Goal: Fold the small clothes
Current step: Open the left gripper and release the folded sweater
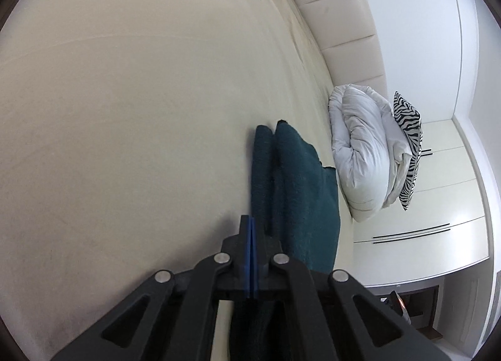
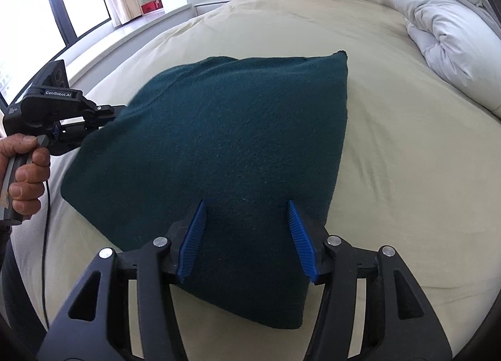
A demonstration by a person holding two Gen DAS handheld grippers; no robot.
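Note:
A dark teal knit garment (image 2: 219,148) lies folded on the cream bed sheet (image 2: 407,173). My right gripper (image 2: 247,204) is open, its blue pads (image 2: 192,242) spread just above the garment's near part, holding nothing. My left gripper (image 1: 251,220) is shut, its blue pads pressed together; teal cloth (image 1: 297,192) hangs to the right of and below its fingers. In the right wrist view the left gripper (image 2: 119,110) meets the garment's left edge, which is lifted there. The pinch itself is hidden.
A rolled white duvet (image 1: 360,148) and a zebra-print cushion (image 1: 408,148) lie at the padded headboard (image 1: 338,16). The duvet also shows in the right wrist view (image 2: 451,26). White cabinets (image 1: 438,204) stand beyond the bed. A window (image 2: 37,16) is at the left.

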